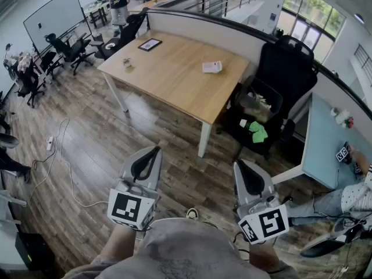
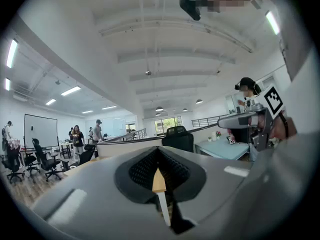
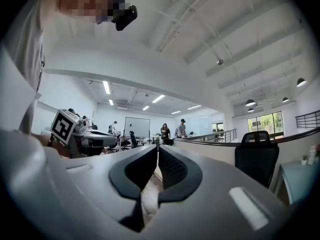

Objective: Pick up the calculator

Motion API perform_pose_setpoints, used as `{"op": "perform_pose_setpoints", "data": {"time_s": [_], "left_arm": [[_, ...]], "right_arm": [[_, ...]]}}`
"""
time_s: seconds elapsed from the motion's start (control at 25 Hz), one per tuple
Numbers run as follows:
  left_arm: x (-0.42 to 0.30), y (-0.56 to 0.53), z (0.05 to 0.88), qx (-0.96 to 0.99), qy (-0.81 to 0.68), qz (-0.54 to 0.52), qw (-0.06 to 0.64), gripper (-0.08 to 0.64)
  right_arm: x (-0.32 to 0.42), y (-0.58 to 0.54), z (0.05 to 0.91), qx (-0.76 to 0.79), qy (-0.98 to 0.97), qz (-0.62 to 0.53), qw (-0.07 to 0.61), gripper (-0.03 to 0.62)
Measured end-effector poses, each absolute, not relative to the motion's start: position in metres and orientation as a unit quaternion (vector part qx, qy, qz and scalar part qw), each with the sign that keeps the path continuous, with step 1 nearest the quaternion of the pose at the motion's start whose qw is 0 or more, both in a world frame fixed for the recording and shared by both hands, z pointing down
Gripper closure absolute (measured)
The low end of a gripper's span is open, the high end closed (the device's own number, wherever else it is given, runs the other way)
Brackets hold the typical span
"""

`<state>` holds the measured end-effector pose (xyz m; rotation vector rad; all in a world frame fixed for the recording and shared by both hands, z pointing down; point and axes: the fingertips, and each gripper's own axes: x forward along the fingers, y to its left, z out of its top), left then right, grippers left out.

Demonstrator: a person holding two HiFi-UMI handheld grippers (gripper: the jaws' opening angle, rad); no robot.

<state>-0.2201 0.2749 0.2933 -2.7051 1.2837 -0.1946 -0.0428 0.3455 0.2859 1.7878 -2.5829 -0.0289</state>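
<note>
A wooden table (image 1: pixel 174 80) stands well ahead of me on the wood floor. On it lie a dark flat rectangular device (image 1: pixel 150 44) at the far left, a small pale pinkish object (image 1: pixel 212 67) at the right and a tiny item (image 1: pixel 126 63) near the left edge. I cannot tell which of them is the calculator. My left gripper (image 1: pixel 155 150) and right gripper (image 1: pixel 239 165) are held level close to my body, far short of the table. Both are shut and hold nothing. In the gripper views the left gripper (image 2: pixel 158 151) and the right gripper (image 3: pixel 157 149) show their jaws meeting.
A black office chair (image 1: pixel 285 63) and a bin with green scraps (image 1: pixel 256 129) stand right of the table. A light blue table (image 1: pixel 322 144) with a seated person (image 1: pixel 343 199) is at the far right. A cable (image 1: pixel 58 156) trails on the floor; chairs and a whiteboard (image 1: pixel 55 13) stand at the left.
</note>
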Motion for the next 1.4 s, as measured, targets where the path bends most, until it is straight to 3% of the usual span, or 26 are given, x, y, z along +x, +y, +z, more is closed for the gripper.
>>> {"op": "perform_pose_setpoints", "data": {"time_s": [0.6, 0.68, 0.72, 1.4], "left_arm": [[-0.203, 0.274, 0.294, -0.908, 0.410, -0.054, 0.062, 0.558], [-0.201, 0.273, 0.294, -0.910, 0.407, -0.057, 0.061, 0.558], [-0.199, 0.271, 0.295, -0.910, 0.406, -0.058, 0.061, 0.558], [-0.155, 0.174, 0.308, -0.920, 0.380, -0.078, 0.054, 0.558]], "right_arm": [[-0.028, 0.350, 0.286, 0.575, -0.818, 0.003, -0.025, 0.565], [-0.026, 0.349, 0.286, 0.574, -0.818, 0.008, -0.030, 0.445], [-0.026, 0.348, 0.288, 0.572, -0.820, 0.010, -0.027, 0.430], [0.017, 0.249, 0.312, 0.589, -0.807, 0.035, 0.003, 0.428]]}}
